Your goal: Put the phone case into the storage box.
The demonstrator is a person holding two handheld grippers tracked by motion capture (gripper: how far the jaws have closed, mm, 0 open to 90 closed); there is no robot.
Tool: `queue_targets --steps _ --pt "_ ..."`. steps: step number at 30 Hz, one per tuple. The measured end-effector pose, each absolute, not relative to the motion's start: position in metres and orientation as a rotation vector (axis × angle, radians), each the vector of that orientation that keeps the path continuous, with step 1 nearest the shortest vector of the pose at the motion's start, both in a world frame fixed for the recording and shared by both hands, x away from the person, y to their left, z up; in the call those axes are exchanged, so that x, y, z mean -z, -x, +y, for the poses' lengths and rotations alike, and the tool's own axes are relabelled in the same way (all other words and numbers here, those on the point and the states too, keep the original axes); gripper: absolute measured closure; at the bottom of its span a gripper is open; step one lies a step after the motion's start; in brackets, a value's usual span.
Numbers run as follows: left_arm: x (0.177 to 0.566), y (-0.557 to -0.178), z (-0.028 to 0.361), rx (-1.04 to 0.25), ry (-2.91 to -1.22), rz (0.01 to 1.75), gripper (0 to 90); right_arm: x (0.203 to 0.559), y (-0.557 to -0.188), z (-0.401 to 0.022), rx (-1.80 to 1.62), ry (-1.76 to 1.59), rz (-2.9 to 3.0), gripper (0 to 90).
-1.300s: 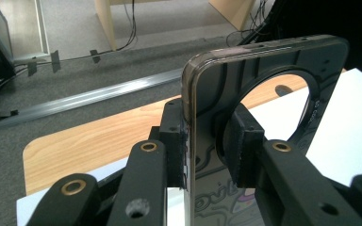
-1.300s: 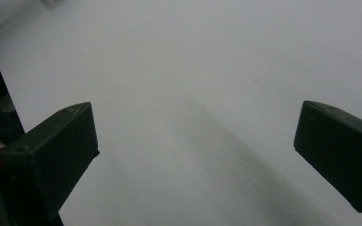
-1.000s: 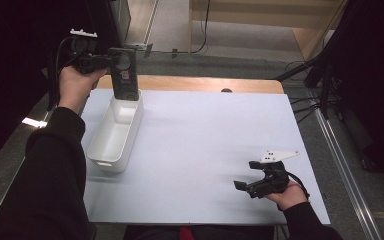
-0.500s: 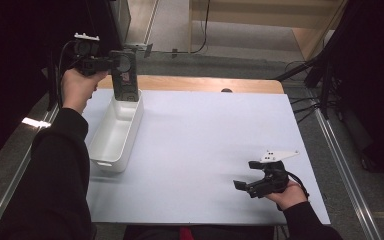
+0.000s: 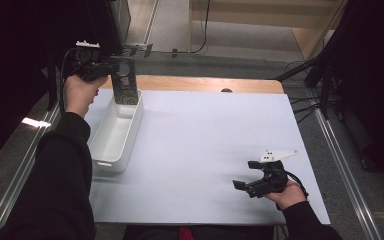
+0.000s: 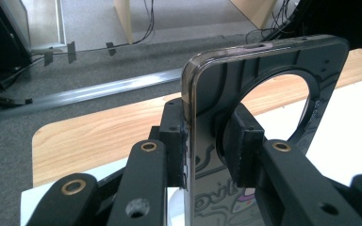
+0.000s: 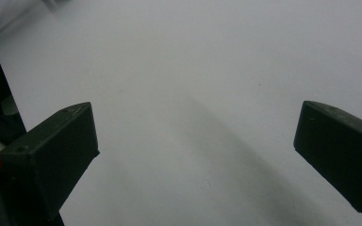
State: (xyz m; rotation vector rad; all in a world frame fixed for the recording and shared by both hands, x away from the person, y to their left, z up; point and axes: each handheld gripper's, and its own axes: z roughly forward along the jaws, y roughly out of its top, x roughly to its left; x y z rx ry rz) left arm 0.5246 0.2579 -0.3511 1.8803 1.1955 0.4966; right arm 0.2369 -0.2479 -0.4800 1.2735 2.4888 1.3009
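Your left gripper (image 5: 114, 75): jaws clamped on a dark phone case (image 5: 123, 82) with a round cut-out, held upright; white bin (image 5: 114, 134) directly beneath it, at the table's (image 5: 205, 145) far-left edge. Your right gripper (image 5: 244, 186): jaws wide apart, holding nothing; low over bare white tabletop, well apart from the case.

We see open white counter (image 5: 200, 145) across the middle, white bin (image 5: 114, 131) blocking its left edge, phone case (image 5: 124, 86) held above the bin's far end, our right gripper (image 5: 245, 186) low at the near right
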Motion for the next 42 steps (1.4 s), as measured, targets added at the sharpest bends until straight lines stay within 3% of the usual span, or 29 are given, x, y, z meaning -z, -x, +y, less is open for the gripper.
queue_targets --steps 42 --pt "0.394 -0.526 0.257 -0.492 -1.895 1.21 70.7 0.481 -0.237 -0.245 -1.296 -1.271 2.502 0.0"
